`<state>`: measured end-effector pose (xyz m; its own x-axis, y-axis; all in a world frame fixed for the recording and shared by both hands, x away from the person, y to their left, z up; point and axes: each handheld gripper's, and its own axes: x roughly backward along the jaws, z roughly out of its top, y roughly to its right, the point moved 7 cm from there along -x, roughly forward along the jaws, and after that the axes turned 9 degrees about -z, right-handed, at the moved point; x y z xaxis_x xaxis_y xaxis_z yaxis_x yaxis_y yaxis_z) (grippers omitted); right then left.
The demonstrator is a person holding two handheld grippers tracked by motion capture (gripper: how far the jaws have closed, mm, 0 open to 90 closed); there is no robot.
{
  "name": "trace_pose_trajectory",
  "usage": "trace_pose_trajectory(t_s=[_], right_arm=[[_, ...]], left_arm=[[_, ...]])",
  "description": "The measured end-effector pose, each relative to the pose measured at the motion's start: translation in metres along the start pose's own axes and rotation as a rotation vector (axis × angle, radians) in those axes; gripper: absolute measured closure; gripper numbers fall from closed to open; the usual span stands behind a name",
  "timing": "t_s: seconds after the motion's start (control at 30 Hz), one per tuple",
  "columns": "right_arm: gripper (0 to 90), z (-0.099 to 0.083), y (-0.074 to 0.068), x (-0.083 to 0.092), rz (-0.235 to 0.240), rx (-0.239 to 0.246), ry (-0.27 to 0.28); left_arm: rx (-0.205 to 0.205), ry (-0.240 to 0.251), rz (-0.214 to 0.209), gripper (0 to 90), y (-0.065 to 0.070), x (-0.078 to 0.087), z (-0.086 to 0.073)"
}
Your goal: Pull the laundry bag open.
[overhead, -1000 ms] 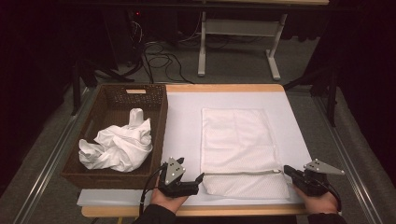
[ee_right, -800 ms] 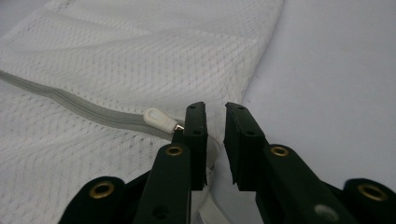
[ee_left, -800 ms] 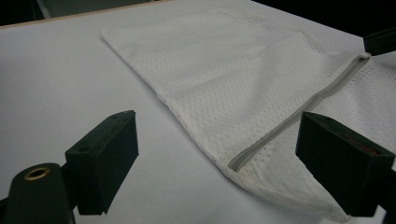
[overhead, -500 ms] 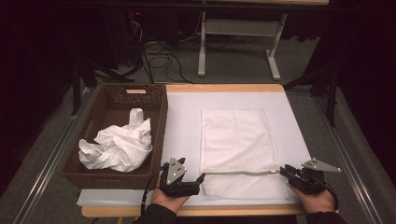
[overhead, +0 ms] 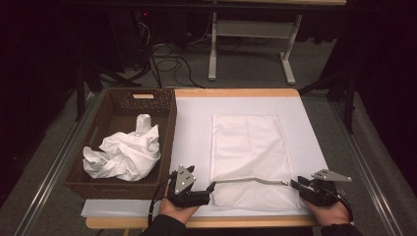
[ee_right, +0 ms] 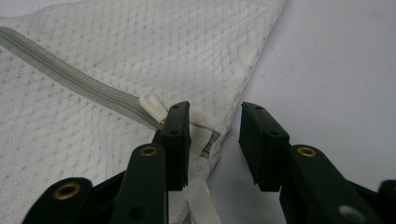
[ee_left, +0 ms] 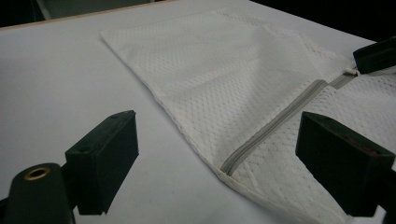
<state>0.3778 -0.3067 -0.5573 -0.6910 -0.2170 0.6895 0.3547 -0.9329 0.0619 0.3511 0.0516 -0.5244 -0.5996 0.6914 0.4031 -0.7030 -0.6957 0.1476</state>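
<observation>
on the counter point(overhead: 196, 113) the mesh bag point(overhead: 248, 147) lies flat, long axis running away from the person, its zipper point(overhead: 251, 181) crosswise at the near end. left gripper point(overhead: 209, 189) jaws stand open at the zipper's left end. right gripper point(overhead: 293, 184) jaws have just been opening, beside the pull point(ee_right: 152, 103).

The high view is dim: light falls from above onto the white surface point(overhead: 196, 128), while the floor and room behind sink into near black. The picture is soft and grainy, and the weave of the basket point(overhead: 169, 123) barely resolves. Shadows are faint and short. In the left gripper view the near jaws are blurred, while the mesh bag point(ee_left: 224, 79) is sharp at mid distance under even, cool light. The right gripper view is brighter and crisp on the zipper pull point(ee_right: 152, 103), perhaps slightly softened toward the corners.
</observation>
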Motion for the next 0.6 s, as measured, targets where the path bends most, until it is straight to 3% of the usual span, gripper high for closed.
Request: trace_pose_trajectory(t_s=[0.2, 0.27, 0.43, 0.6], right_arm=[[64.6, -0.002, -0.004, 0.001, -0.013, 0.016, -0.008], [67.5, -0.002, -0.004, 0.001, -0.010, 0.013, -0.011], [84.3, -0.002, -0.009, 0.001, 0.014, 0.026, -0.009], [87.0, -0.002, -0.012, 0.003, 0.018, 0.046, -0.005]], left_arm=[[0.000, 0.006, -0.002, 13.8, 0.001, 0.001, 0.001], [0.003, 0.003, -0.002, 13.8, 0.001, 0.000, 0.001], [-0.001, 0.000, -0.005, 14.1, 0.002, -0.001, 0.001], [0.005, 0.004, -0.005, 14.5, 0.002, 0.000, 0.001]])
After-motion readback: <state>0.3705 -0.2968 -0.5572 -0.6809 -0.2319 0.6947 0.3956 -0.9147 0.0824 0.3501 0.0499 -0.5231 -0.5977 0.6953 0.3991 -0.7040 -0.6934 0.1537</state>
